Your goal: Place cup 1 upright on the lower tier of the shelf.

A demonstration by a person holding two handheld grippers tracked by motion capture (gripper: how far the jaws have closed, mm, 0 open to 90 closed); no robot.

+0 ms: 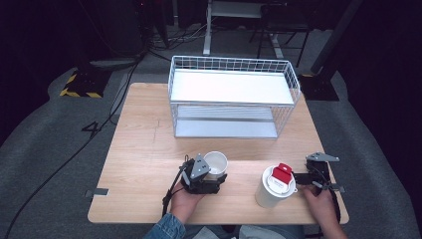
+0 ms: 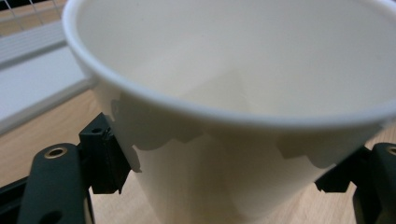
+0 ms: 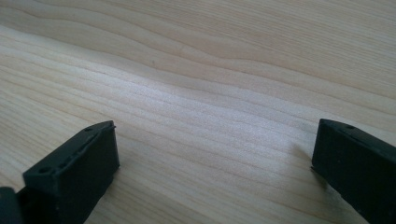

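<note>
A white paper cup [image 1: 215, 162] with nothing inside stands between the jaws of my left gripper [image 1: 214, 174], which is shut on its wall below the rim. In the left gripper view the cup [image 2: 233, 93] is very close, with the black pads [image 2: 105, 158] pressed against both sides. A second white cup [image 1: 271, 191] with a lid and a red piece [image 1: 282, 174] on top stands at the front right. My right gripper [image 1: 306, 180] is just right of it. In the right gripper view that gripper [image 3: 215, 158] is open over bare wood.
A white wire basket shelf [image 1: 234, 94] with two levels stands at the back of the wooden table [image 1: 144, 149]. The table's front edge is close to both hands. Dark floor with cables surrounds the table.
</note>
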